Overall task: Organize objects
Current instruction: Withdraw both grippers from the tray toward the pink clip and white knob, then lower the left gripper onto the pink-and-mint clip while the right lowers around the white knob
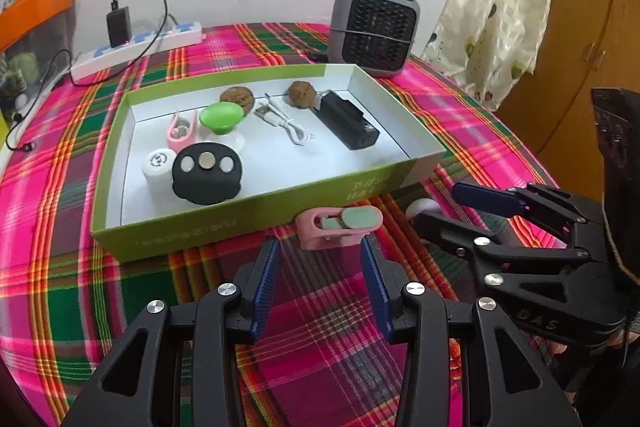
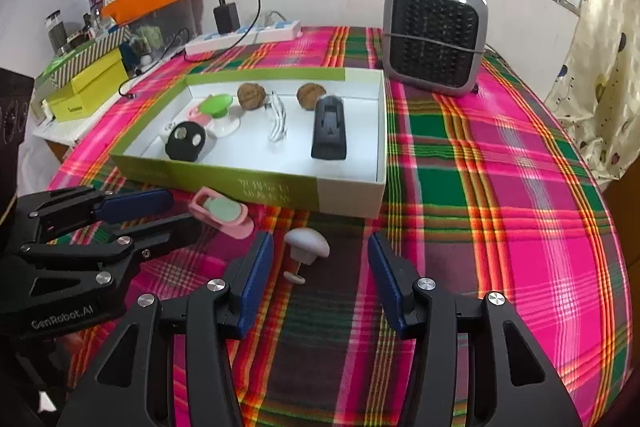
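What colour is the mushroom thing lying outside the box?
White; the mushroom-shaped piece shows best in the right wrist view.

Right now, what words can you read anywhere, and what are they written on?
"GenRobot.AI": on the left gripper.
"DAS": on the right gripper; the rest is cut off.
Print on the green box front: too blurred.
Round white tub label: too small.
Heater red display: unreadable.

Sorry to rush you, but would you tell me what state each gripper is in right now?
Left gripper: open, empty, its jaws just short of the pink clip.
Right gripper: open, empty, the white mushroom-shaped knob loose between its jaws.
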Demonstrator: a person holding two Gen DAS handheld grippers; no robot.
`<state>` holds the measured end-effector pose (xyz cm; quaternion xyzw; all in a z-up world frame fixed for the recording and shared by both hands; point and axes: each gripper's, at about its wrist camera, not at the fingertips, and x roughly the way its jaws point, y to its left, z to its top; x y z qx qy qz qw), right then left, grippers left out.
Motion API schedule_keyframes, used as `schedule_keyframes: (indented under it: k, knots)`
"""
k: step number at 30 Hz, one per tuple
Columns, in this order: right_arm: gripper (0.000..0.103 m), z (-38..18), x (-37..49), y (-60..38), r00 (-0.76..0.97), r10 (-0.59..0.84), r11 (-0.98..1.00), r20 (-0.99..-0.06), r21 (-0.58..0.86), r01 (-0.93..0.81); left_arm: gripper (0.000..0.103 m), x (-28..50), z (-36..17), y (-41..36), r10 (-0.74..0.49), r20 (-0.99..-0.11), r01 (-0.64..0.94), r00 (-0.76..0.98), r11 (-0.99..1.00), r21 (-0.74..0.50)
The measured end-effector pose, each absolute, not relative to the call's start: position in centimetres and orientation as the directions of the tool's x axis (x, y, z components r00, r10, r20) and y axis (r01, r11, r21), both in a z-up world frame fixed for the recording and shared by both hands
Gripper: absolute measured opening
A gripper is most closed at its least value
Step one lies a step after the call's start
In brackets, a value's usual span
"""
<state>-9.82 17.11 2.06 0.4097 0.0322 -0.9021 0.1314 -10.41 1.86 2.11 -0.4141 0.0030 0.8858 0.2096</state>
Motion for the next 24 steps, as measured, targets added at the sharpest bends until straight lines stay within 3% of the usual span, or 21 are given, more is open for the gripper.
schedule_keyframes:
  k: [18,24]
  knots:
    - [0.050,0.9,-10.5,18.3,-0.606,-0.137,-0.975,-0.783,-0.001,0.222,0.039,-9.4,2.0,4.4,0.433,-0.737,-0.495,-0.519,-0.855,-0.154]
    - [0.040,1.0,-10.5,18.5,-0.607,-0.145,-0.972,-0.782,-0.004,0.237,0.039,-9.1,2.7,4.0,0.372,-0.712,-0.459,-0.595,-0.885,-0.078]
